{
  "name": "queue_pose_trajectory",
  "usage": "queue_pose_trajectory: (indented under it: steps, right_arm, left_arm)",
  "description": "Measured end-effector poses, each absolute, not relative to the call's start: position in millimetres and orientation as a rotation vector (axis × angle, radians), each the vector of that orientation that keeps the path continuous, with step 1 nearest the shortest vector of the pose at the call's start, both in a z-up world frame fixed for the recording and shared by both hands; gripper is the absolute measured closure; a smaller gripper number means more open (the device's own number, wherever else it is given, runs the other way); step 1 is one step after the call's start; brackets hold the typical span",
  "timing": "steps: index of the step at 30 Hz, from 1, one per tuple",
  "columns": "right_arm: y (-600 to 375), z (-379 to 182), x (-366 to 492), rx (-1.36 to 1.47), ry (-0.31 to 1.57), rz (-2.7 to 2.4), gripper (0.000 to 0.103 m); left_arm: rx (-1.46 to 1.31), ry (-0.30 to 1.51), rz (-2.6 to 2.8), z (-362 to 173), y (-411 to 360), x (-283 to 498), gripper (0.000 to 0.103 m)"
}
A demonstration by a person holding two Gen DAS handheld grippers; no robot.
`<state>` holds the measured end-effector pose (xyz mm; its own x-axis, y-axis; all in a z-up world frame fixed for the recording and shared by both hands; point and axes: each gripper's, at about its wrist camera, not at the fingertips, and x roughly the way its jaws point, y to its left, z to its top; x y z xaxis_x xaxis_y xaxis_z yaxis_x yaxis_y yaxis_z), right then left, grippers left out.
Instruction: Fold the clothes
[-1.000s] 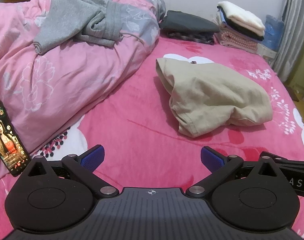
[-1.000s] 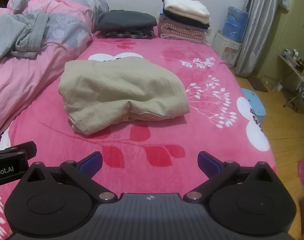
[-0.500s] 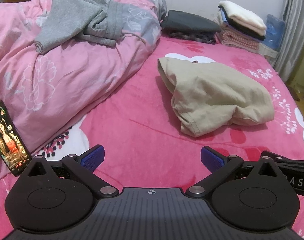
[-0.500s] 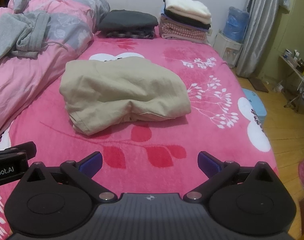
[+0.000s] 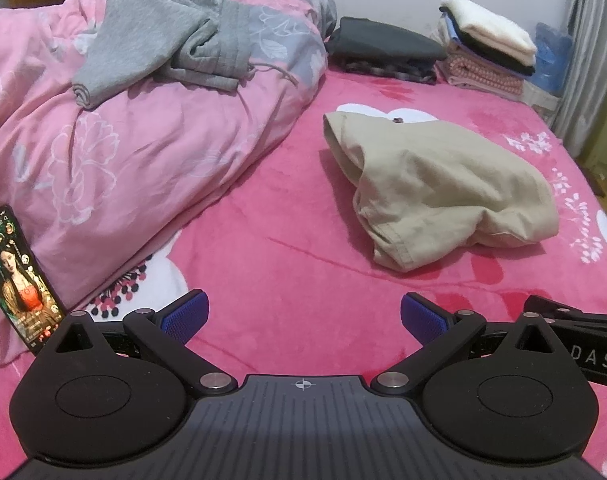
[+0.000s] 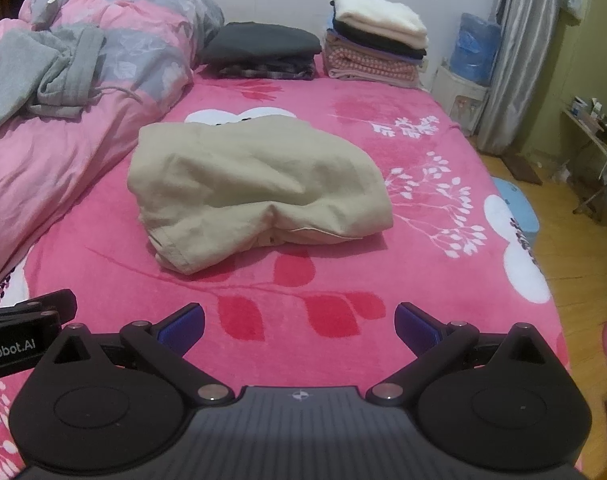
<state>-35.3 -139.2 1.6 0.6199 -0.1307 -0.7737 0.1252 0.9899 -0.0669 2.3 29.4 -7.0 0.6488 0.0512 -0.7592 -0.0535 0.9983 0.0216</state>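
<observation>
A beige garment [image 5: 439, 188] [image 6: 255, 192] lies folded into a lumpy bundle on the pink flowered bed cover [image 5: 287, 264] [image 6: 423, 272]. My left gripper [image 5: 301, 314] hovers open over the near edge of the bed, short of the bundle and to its left. My right gripper [image 6: 299, 322] is open too, just in front of the bundle, with nothing between its blue pads [image 6: 183, 326]. A grey garment [image 5: 155, 44] [image 6: 43, 76] lies crumpled on the pink quilt [image 5: 115, 152].
Stacks of folded clothes [image 5: 487, 56] [image 6: 375, 40] and a dark folded pile [image 5: 383, 48] [image 6: 263, 50] sit at the head of the bed. A phone [image 5: 21, 280] leans against the quilt at the left. Curtain [image 6: 515, 52] and wooden floor [image 6: 575, 264] lie right of the bed.
Both grippers have drifted slightly back and left, so the beige bundle sits a touch further right in each view. Both stay open and nothing has been picked up.
</observation>
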Motion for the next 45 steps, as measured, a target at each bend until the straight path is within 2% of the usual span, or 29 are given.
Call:
queue_pose_trajectory:
  steps: [9, 16, 19, 29, 39, 43, 45]
  right_arm:
    - [-134.0, -3.0, -22.4, 0.015, 0.865, -0.128, 0.000]
    - [-129.3, -12.8, 0.4, 0.018, 0.819, -0.066, 0.000]
    - [-135.5, -15.9, 14.3, 0.024, 0.766, -0.067, 0.000]
    - [-173.2, -16.1, 53.4, -0.062, 0.534, -0.079, 0.000]
    - [-225.8, -8.2, 139.2, 0.068, 0.625, -0.034, 0.000]
    - [-229.2, -10.1, 179.5, 0.071, 0.737, -0.050, 0.000]
    - [-228.0, -15.1, 198.1, 0.095, 0.809, -0.024, 0.000]
  left_arm:
    - [-0.070, 0.835, 0.021, -10.1, 44.5, 21.0, 0.000]
    - [-0.021, 0.716, -0.032, -15.9, 45.9, 47.8, 0.000]
    - [-0.060, 0.671, -0.029, -20.9, 51.3, 58.9, 0.000]
    - [-0.286, 0.683, -0.138, -52.6, 57.0, 107.6, 0.000]
    - [-0.381, 0.709, -0.257, -84.2, 55.2, 141.6, 0.001]
    - [-0.352, 0.693, -0.309, -91.3, 50.1, 150.1, 0.006]
    - [-0.363, 0.695, -0.338, -95.3, 49.4, 153.4, 0.013]
